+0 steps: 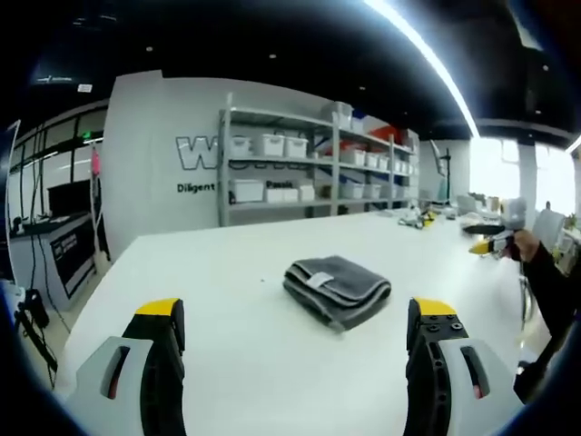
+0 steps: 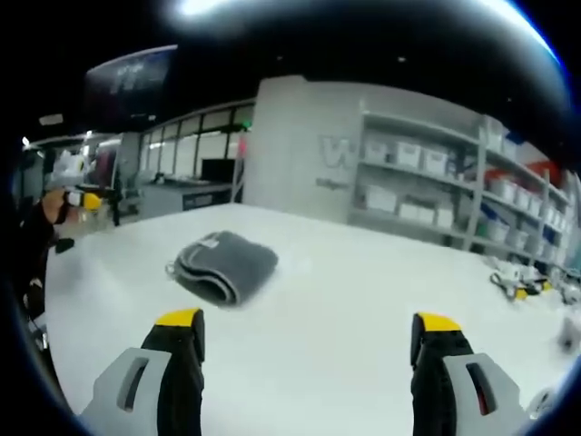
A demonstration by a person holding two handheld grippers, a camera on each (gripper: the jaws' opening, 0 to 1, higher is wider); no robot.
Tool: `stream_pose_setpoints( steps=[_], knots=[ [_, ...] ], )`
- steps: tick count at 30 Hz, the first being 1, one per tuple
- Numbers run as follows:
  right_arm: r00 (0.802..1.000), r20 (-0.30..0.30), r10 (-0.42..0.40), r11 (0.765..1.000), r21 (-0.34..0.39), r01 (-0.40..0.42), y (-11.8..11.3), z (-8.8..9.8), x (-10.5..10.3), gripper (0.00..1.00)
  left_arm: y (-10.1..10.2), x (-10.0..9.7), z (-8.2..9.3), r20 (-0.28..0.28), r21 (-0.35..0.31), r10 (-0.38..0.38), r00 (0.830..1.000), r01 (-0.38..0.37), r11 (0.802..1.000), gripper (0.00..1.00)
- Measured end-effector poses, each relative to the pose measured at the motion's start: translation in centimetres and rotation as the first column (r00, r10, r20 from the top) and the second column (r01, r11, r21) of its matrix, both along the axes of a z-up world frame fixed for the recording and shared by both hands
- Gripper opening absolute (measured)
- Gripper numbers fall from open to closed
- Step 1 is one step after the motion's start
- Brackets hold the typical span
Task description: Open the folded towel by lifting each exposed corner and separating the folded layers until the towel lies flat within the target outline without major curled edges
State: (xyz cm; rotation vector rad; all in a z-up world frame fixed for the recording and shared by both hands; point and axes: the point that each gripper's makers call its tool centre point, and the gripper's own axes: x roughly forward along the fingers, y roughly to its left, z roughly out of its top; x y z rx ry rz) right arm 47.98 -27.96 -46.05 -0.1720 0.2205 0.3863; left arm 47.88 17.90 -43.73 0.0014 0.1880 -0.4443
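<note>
A folded grey towel [image 1: 338, 287] with a small white label lies on the white table [image 1: 227, 272], ahead of my left gripper [image 1: 304, 316], whose yellow-tipped jaws stand wide apart with nothing between them. In the right gripper view the same towel [image 2: 223, 262] lies ahead and to the left of my right gripper [image 2: 307, 329], which is open and holds nothing. Both grippers hover over the table, well short of the towel. The right gripper [image 1: 497, 239] also appears far right in the left gripper view, held by a dark-sleeved arm. The left gripper [image 2: 83, 199] appears far left in the right gripper view.
Metal shelves [image 1: 313, 163] with white bins stand against the wall behind the table. Small tools and clutter [image 2: 522, 283] lie at the table's far end. A desk with monitors [image 1: 64, 213] stands to the left beyond the table edge.
</note>
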Motion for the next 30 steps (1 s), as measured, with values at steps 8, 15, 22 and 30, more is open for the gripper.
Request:
stream_pose_setpoints(
  steps=[8,15,22,30],
  knots=[
    [1.000,-0.001,0.027,0.998,-0.057,-0.027,0.9,1.0,1.5,0.96,0.0,1.8,0.1,-0.007,0.038,-0.012,1.000,0.012,0.999,0.99],
    [0.999,0.001,0.038,0.997,-0.074,-0.037,1.3,1.4,2.4,0.97,-0.1,2.8,-0.1,-0.007,0.051,-0.012,1.000,0.012,0.999,0.99],
    [0.999,0.012,0.036,0.999,-0.038,-0.035,2.2,2.1,3.4,0.99,0.2,3.0,0.7,0.010,0.054,0.002,1.000,-0.003,0.999,0.99],
    [0.997,0.010,0.075,0.995,-0.059,-0.075,3.4,2.7,3.4,0.99,0.5,2.6,2.0,0.050,0.075,-0.006,0.999,0.002,0.997,0.99]
  ],
)
